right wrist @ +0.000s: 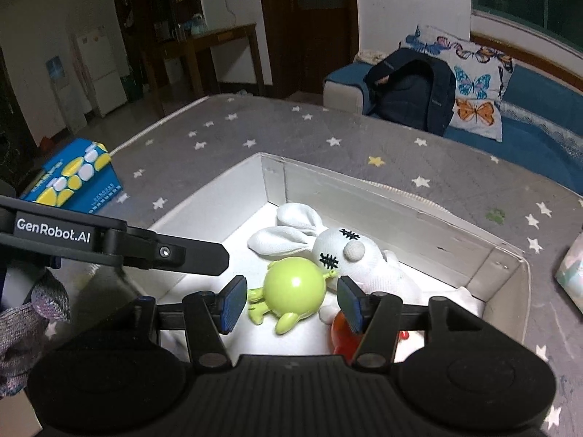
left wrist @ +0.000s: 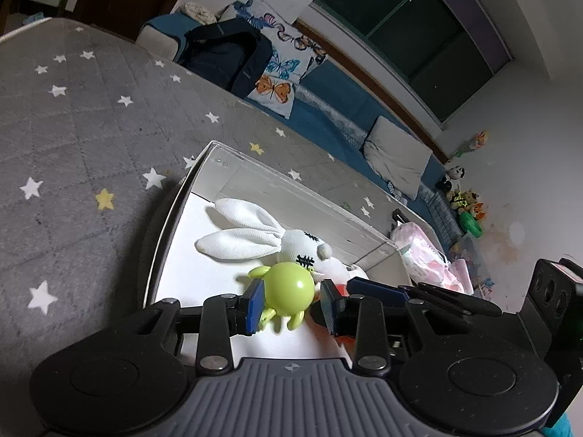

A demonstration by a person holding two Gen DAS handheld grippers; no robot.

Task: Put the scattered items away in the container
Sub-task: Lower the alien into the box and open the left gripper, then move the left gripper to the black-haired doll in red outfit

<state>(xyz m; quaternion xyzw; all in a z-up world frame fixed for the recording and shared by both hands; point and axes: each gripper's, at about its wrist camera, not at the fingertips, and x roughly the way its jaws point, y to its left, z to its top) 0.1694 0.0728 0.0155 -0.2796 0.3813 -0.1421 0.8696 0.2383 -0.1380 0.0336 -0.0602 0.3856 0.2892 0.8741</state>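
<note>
Frog (right wrist: 294, 284) lies in box (right wrist: 400, 215), rabbit (right wrist: 364, 258) at two o'clock. Looks hard, light, slick; I'd pinch its round body. Left gripper (left wrist: 291, 304) and right gripper (right wrist: 291, 304) both spread, holding nothing.

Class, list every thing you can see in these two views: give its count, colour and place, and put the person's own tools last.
container: one, white, on the star mat
plush rabbit: one, white, lying inside the container
round toy: one, lime green, inside the container beside the rabbit
red toy: one, inside the container, partly hidden
star mat: one, grey
box: one, blue and yellow, on the mat's edge
backpack: one, dark, on the blue sofa
butterfly pillow: one, white, behind the backpack
left gripper: jaws open around the round toy
right gripper: jaws open over the container
</note>
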